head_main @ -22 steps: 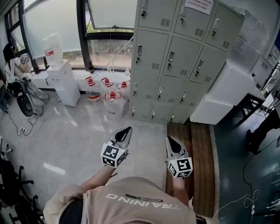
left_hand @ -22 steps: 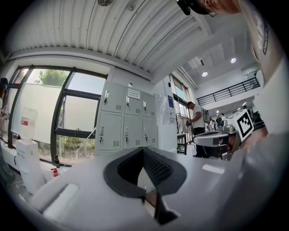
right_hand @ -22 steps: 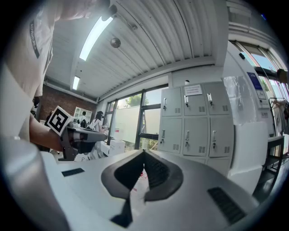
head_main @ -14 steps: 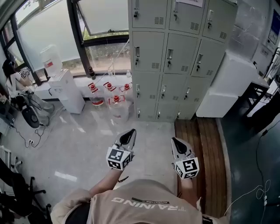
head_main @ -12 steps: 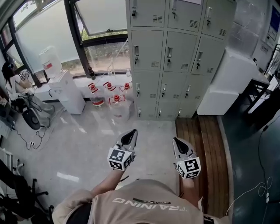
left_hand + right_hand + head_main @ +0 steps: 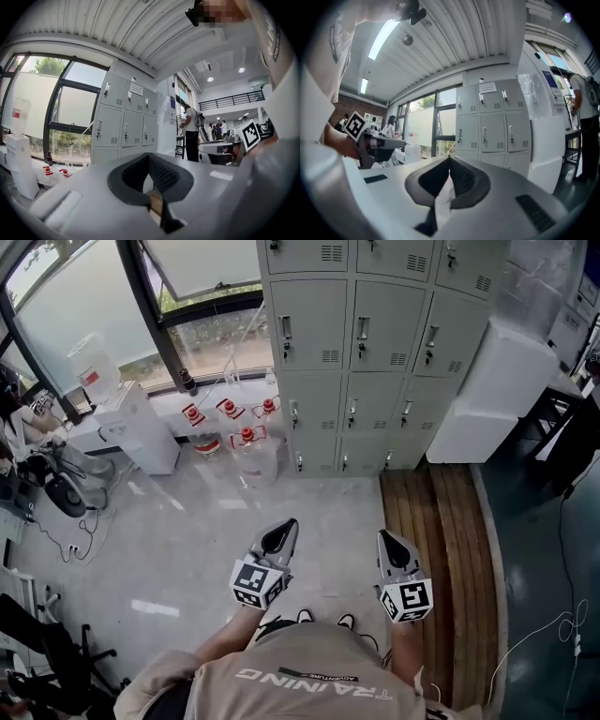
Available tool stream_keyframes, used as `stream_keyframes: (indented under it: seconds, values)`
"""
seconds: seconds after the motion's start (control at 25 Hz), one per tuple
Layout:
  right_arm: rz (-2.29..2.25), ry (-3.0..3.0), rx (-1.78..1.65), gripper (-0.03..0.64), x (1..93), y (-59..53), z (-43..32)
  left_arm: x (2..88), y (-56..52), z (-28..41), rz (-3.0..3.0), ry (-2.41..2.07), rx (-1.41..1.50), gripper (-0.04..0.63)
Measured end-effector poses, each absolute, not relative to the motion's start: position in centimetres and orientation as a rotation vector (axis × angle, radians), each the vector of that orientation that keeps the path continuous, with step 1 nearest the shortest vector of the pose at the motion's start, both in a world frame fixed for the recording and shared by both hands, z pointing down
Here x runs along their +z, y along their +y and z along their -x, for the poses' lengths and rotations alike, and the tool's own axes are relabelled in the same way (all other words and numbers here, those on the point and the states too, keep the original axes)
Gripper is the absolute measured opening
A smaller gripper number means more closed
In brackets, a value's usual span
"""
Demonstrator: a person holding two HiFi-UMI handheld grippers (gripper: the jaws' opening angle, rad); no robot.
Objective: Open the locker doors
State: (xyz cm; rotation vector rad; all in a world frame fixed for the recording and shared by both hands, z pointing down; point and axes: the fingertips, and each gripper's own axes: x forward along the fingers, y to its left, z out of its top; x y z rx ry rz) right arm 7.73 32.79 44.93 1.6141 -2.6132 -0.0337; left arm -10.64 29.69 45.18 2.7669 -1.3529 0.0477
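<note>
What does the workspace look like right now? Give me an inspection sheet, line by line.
Surface: glossy grey tiled floor; wooden plank strip at right.
Job's things: grey metal locker bank, visible doors all closed, untouched.
Clutter: clear red-capped water jugs by the lockers; white water dispenser.
Grippers: left claw shut, empty; right claw shut, empty.
Cables: dark cables on floor at left; thin white cable at right.
Surroundings: large window; white cabinet beside lockers.

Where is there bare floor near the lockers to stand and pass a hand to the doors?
The pale floor straight before the lockers is bare, and so is the wooden strip on its right. Left of the lockers is crowded: water jugs and a water dispenser.
</note>
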Motion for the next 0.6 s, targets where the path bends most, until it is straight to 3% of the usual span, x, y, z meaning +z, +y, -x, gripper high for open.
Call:
stream_keyframes:
  seconds: [0.6]
  values:
    - [-1.603, -2.584, 0.094, 0.011, 49.3, 27.0, -4.6, 49.4, 23.2, 11.9, -2.742, -1.249, 0.096, 0.006]
